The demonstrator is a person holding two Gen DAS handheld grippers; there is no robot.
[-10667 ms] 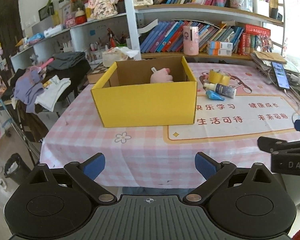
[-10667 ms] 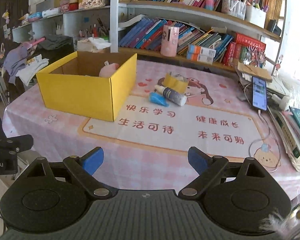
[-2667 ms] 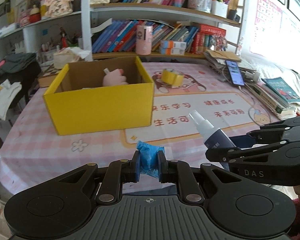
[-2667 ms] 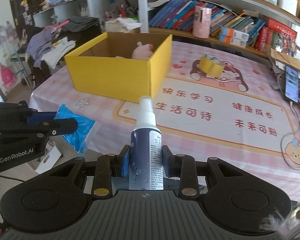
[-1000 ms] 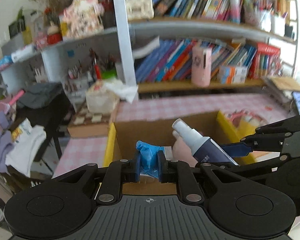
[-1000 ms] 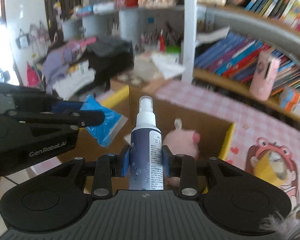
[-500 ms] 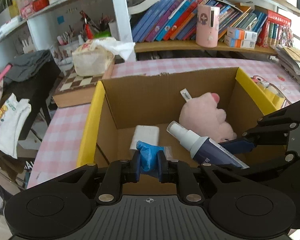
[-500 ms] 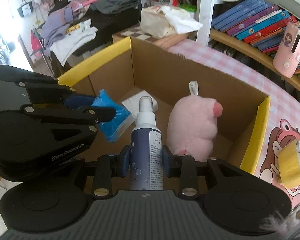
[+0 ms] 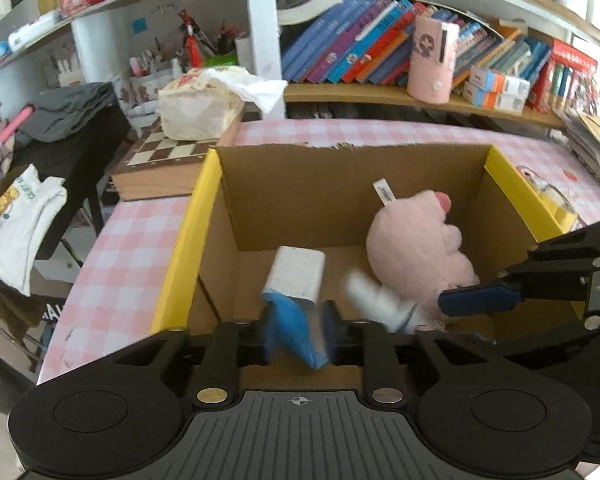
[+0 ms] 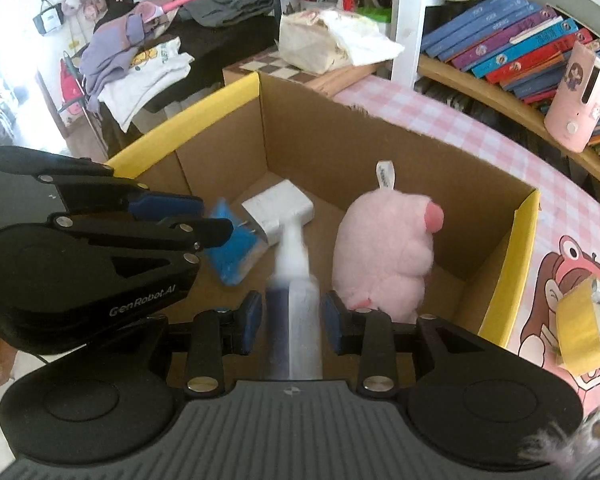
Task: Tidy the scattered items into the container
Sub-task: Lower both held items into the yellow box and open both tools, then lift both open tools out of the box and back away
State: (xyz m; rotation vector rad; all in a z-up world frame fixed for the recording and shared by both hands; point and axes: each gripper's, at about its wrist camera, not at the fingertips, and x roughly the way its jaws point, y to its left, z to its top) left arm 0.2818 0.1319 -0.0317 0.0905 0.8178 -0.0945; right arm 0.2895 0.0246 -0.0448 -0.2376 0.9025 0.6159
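A: Left wrist view?
B: Over the yellow box (image 9: pixel 184 240), the left gripper (image 9: pixel 298 334) has parted; the blue packet (image 9: pixel 294 330) slips between its fingers, blurred.

A: Right wrist view?
B: The right gripper (image 10: pixel 292 320) is spread, pads clear of the blurred spray bottle (image 10: pixel 294 300) inside the box, beside the pink plush (image 10: pixel 388 248).

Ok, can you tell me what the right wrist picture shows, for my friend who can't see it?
The right gripper hangs over a yellow cardboard box, letting go of a blurry spray bottle. Inside lie a pink plush toy and a white charger; the left gripper drops a blue packet.
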